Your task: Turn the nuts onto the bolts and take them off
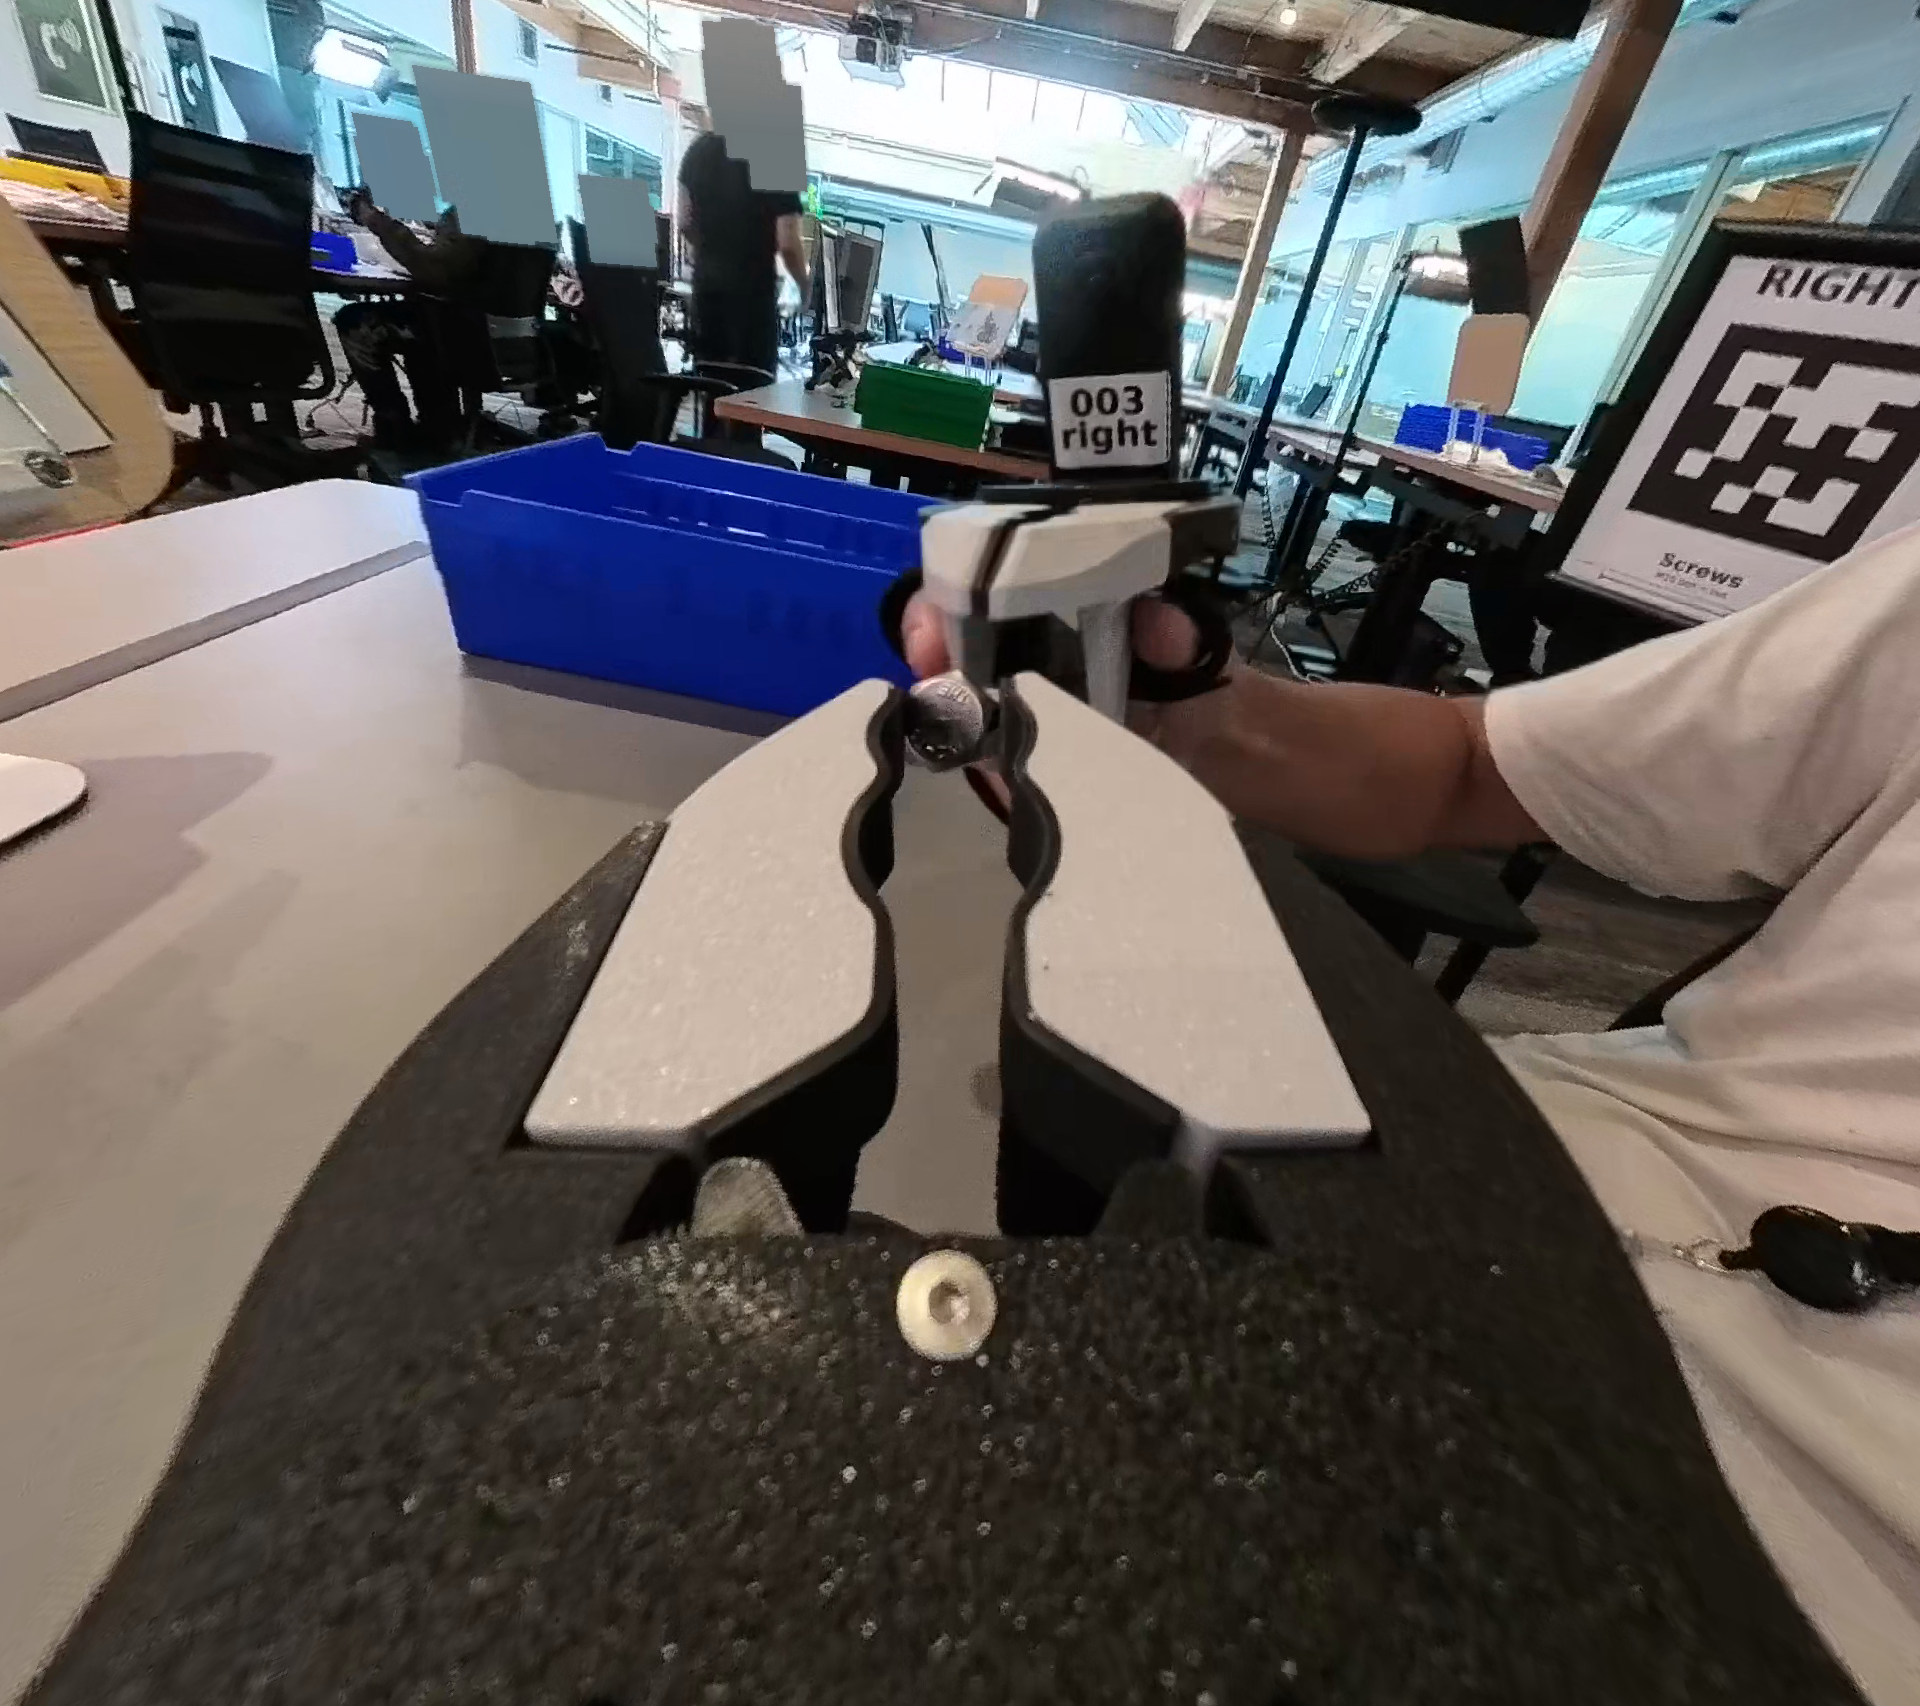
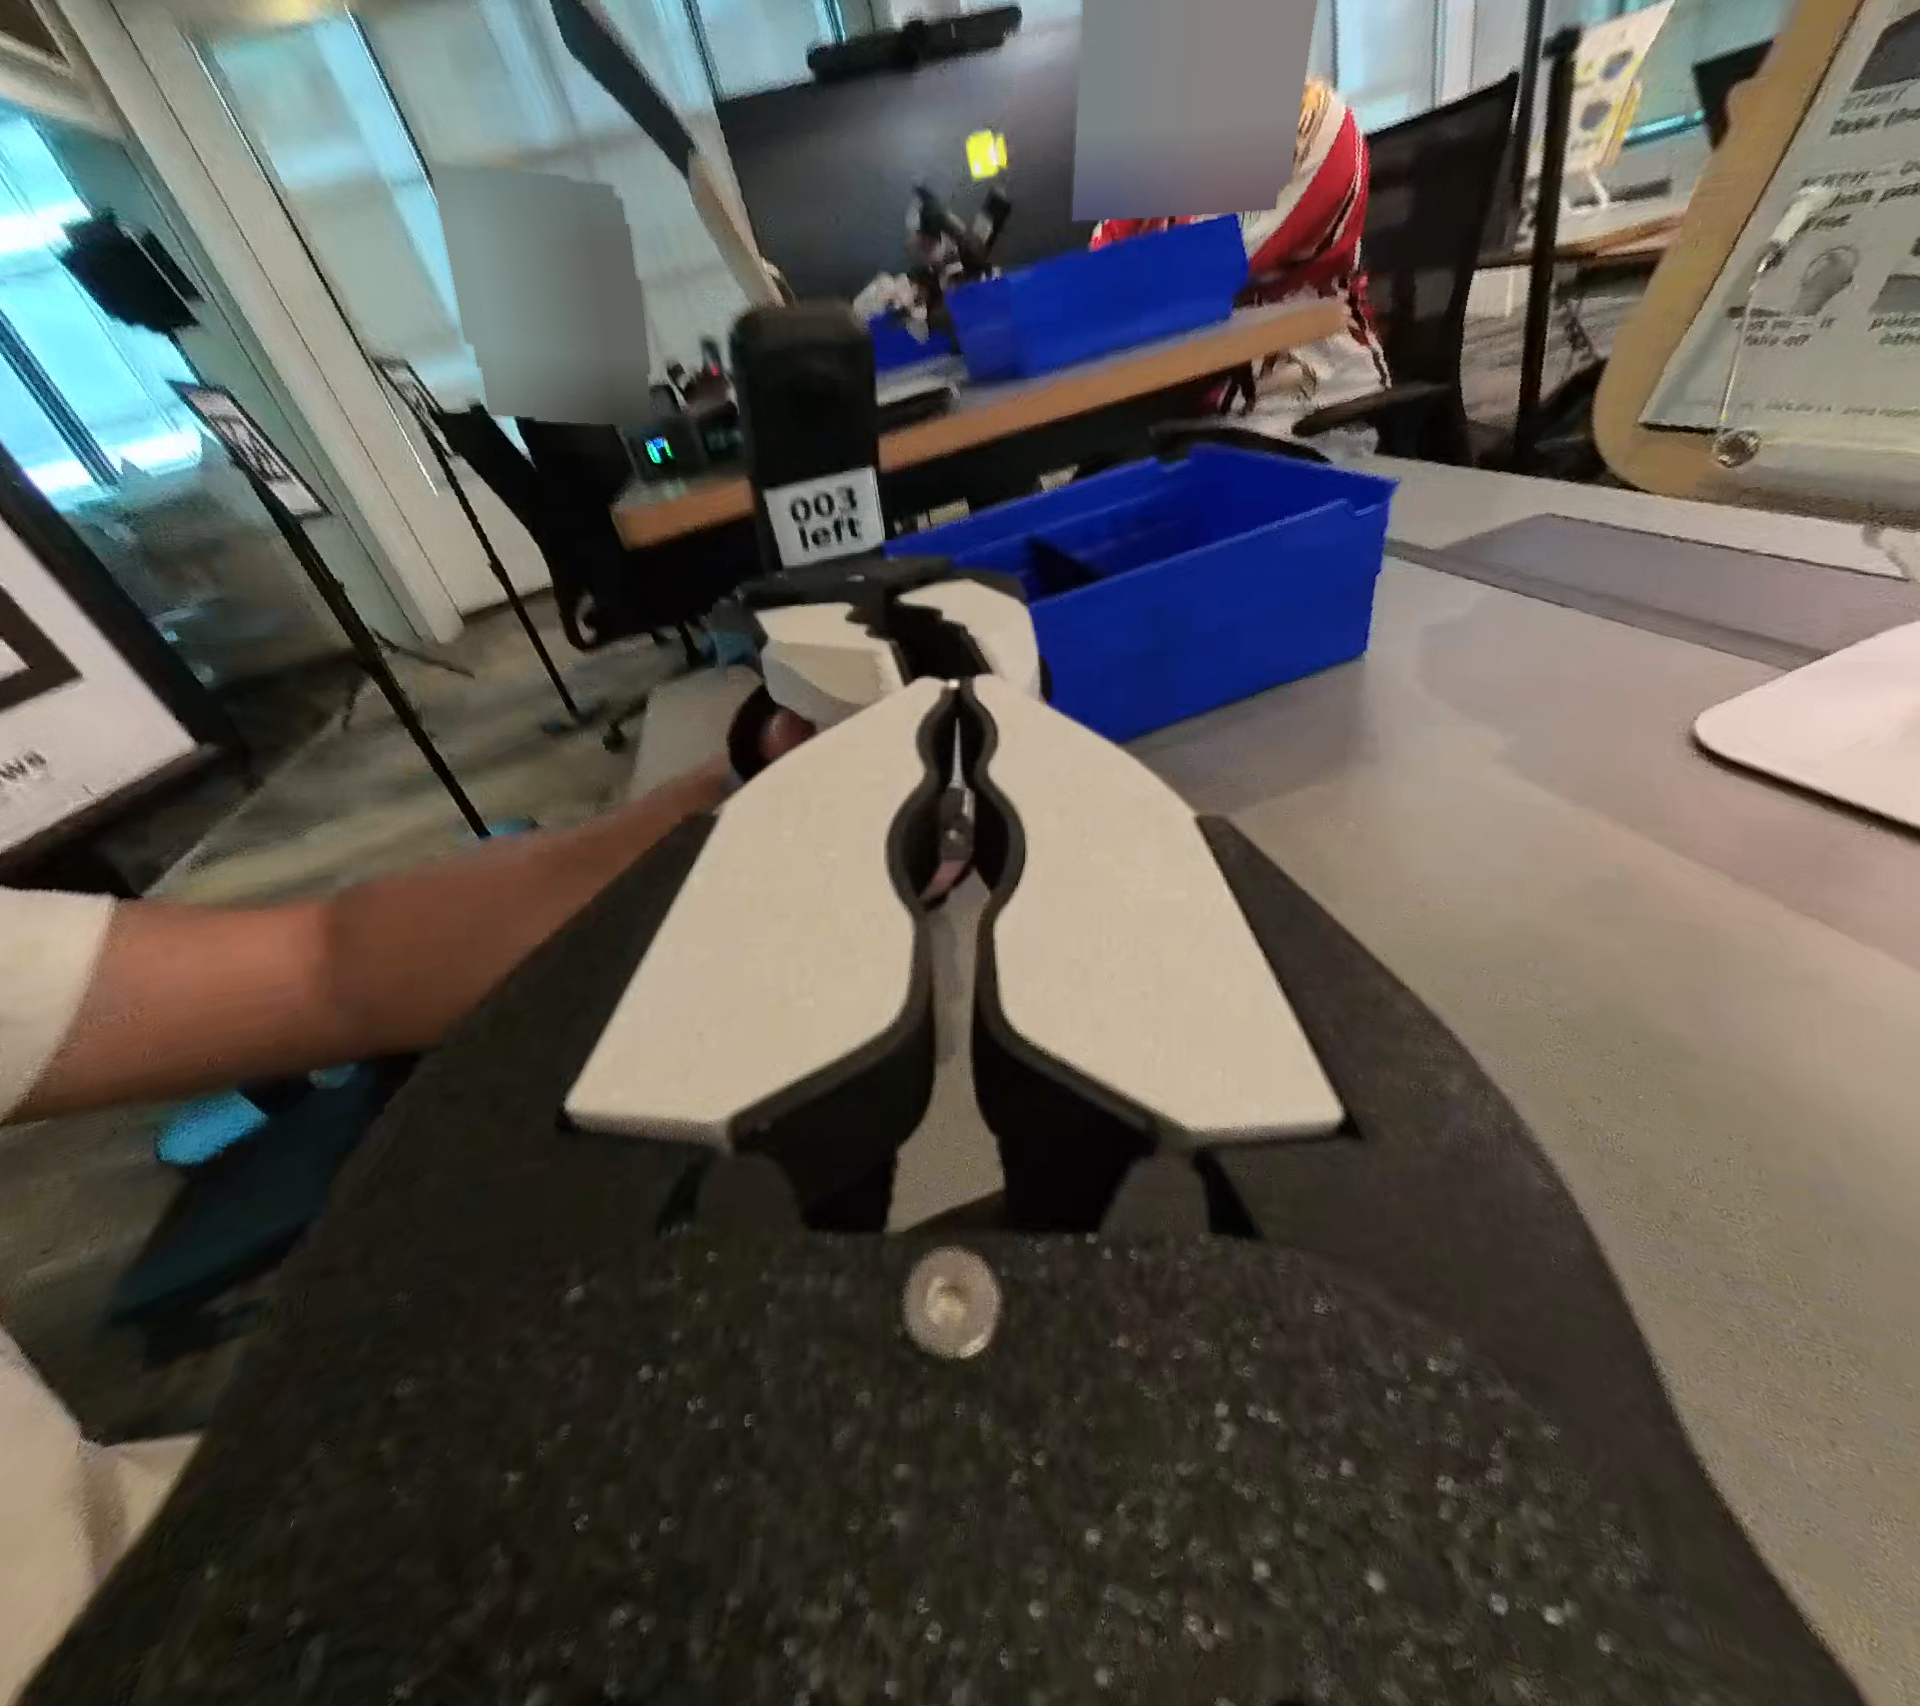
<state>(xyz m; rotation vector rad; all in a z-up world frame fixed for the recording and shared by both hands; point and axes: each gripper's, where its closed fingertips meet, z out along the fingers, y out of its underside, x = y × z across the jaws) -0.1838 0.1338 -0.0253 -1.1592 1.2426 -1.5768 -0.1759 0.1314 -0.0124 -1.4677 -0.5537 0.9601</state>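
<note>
My left gripper is shut on the silver hex head of a bolt, held above the grey table. The right gripper faces it from just beyond the bolt, held by a hand. In the right wrist view, my right gripper is nearly closed on a small metal nut on the bolt's shaft. The nut shows edge-on in the notch between the pads. The left gripper stands directly opposite, tip to tip. The join between nut and bolt is hidden by the fingers.
A blue divided bin stands on the table behind the grippers. A white flat object lies at the table's side. A cardboard instruction board and a marker sign stand nearby. People sit at desks behind. The tips of both grippers are at nearly the same place.
</note>
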